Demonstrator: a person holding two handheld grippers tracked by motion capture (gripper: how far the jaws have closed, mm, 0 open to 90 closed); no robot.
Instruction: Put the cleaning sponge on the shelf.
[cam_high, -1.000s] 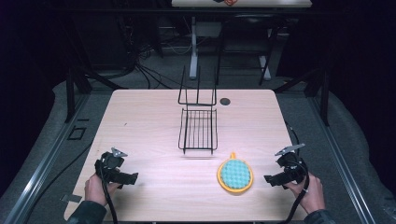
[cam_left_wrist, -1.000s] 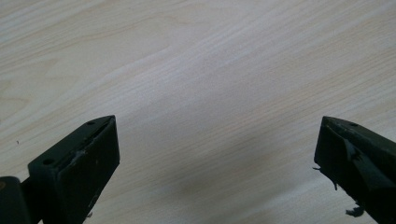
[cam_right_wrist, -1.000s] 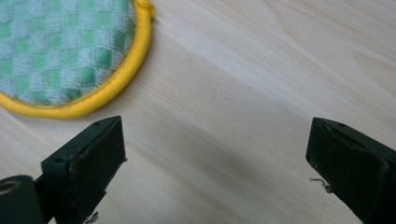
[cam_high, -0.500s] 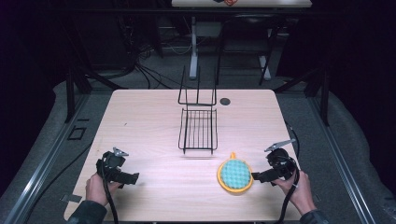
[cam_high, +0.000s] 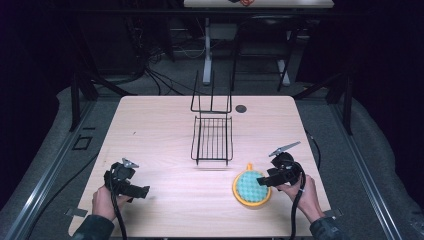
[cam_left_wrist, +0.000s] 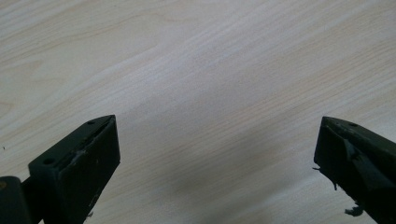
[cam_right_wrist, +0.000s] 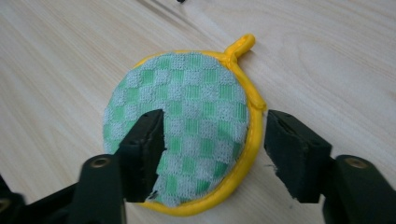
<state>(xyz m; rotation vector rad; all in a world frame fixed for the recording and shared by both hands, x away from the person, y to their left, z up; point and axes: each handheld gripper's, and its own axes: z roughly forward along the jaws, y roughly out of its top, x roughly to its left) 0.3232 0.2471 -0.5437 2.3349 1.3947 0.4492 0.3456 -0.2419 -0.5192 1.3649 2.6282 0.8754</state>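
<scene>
Right gripper view: the right hand-held gripper, half open and empty, straddles the yellow rim of the pot holder, judged soft, light, floppy; grip that stiffer rim.

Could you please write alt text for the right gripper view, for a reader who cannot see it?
A round green-and-white checked cloth pad with a yellow rim and loop lies flat on the pale wooden table. The open right gripper straddles the pad's yellow edge, one of its black fingers over the cloth and the other over bare wood.
</scene>
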